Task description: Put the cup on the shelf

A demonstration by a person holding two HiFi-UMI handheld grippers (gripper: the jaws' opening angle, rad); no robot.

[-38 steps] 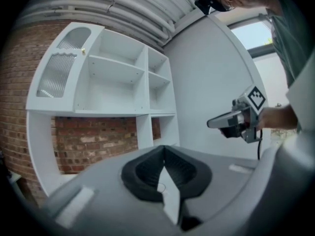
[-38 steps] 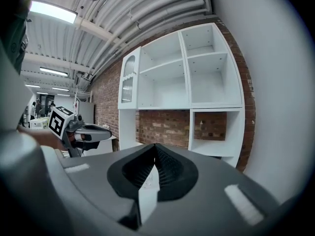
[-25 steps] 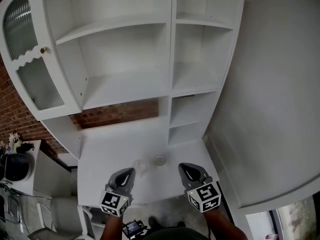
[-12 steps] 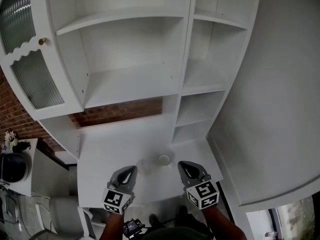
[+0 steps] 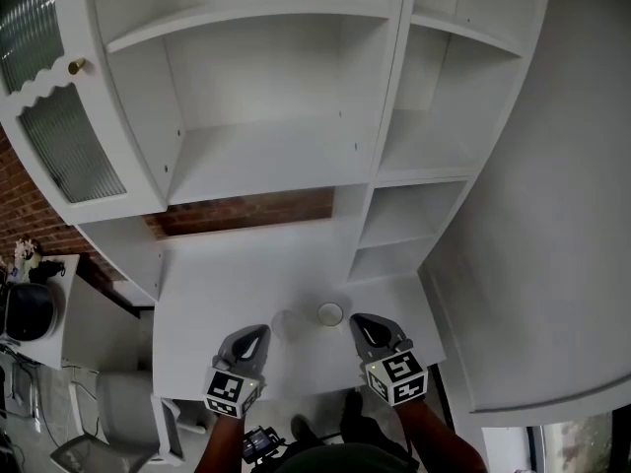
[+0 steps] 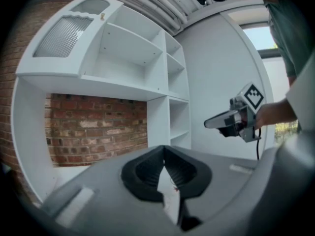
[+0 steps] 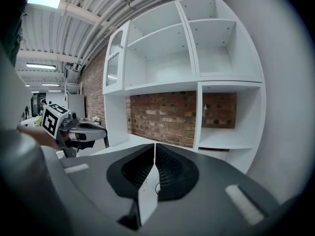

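White shelf unit (image 5: 256,156), one clear cup (image 5: 287,323), one white cup (image 5: 330,313), left hand-held gripper (image 5: 255,335) and right hand-held gripper (image 5: 359,322) both closed

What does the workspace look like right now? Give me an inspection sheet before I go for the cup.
Surface: white desk, mostly bare.
Job's things: cup stands on the desk, just ahead of the grippers; shelf holds no cup.
Clutter: faint clear thing left of the cup; cannot tell what it is.
Grippers: left gripper shut, nothing held; right gripper shut, nothing held; both short of the cup.
Cables: one cable hangs from the right gripper.
Surroundings: brick wall behind the desk, glass door at upper left, chair at lower left.
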